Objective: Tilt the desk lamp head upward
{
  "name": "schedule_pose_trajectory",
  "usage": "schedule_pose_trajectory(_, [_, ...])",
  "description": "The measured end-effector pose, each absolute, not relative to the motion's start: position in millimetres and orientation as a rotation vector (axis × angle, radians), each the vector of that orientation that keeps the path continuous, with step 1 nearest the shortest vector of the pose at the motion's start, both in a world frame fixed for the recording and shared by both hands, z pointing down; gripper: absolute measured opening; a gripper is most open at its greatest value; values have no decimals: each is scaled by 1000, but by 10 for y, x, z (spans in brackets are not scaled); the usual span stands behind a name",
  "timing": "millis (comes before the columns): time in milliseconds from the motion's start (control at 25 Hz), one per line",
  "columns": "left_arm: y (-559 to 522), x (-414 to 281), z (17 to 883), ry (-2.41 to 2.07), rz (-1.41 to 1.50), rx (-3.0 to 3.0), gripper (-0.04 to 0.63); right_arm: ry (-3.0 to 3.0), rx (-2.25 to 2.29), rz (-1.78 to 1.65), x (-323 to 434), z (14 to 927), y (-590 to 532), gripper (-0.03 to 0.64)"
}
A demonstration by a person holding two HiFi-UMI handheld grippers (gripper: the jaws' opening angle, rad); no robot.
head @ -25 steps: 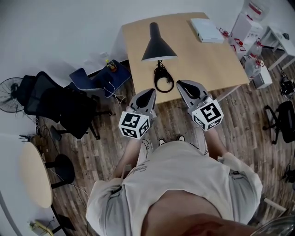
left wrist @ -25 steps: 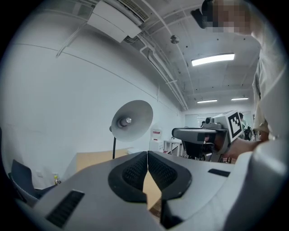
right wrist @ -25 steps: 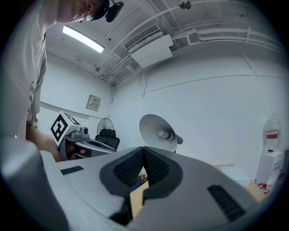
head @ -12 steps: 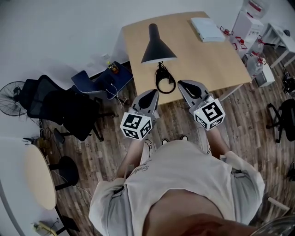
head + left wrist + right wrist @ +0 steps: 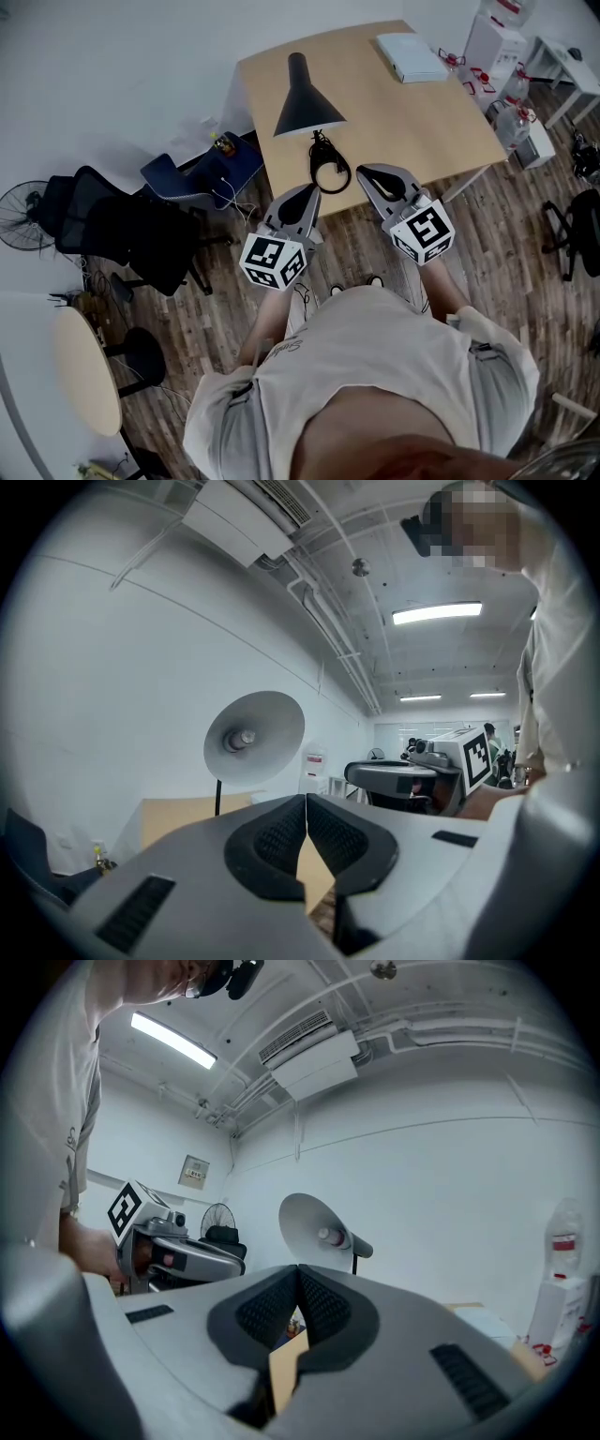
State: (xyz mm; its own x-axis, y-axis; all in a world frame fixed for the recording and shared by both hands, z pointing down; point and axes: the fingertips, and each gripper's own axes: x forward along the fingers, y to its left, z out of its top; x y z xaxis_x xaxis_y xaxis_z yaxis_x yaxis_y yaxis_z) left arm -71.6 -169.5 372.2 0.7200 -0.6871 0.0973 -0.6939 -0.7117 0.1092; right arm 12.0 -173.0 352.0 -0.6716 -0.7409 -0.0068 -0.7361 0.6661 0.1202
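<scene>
A black desk lamp stands on the wooden desk point(image 5: 422, 112). Its cone head point(image 5: 305, 98) points toward me, over a ring-shaped base point(image 5: 330, 172) near the desk's front edge. In the left gripper view the head's white inside and bulb point(image 5: 253, 737) face the camera; the right gripper view shows the same lamp head point(image 5: 317, 1232). My left gripper point(image 5: 305, 194) hangs just short of the desk's front edge, jaws shut, nothing held. My right gripper point(image 5: 366, 172) sits beside the base, on its right, also shut and empty. Neither touches the lamp.
A white box point(image 5: 411, 56) lies at the desk's far right. Black office chairs point(image 5: 127, 225) and a fan point(image 5: 19, 214) stand to the left. A round table point(image 5: 84, 370) is at the lower left. White cartons and bottles point(image 5: 506, 66) crowd the right side.
The whole scene has shifted slightly left and up in the head view. Both grippers keep their place near the lamp base, still shut.
</scene>
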Motion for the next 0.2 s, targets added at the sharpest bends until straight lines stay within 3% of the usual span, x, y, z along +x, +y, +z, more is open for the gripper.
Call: schedule_pose_trajectory(200, [-1673, -647, 3769, -1104, 82, 2770, 15, -2829, 1246, -165, 162, 3547, -1728, -5])
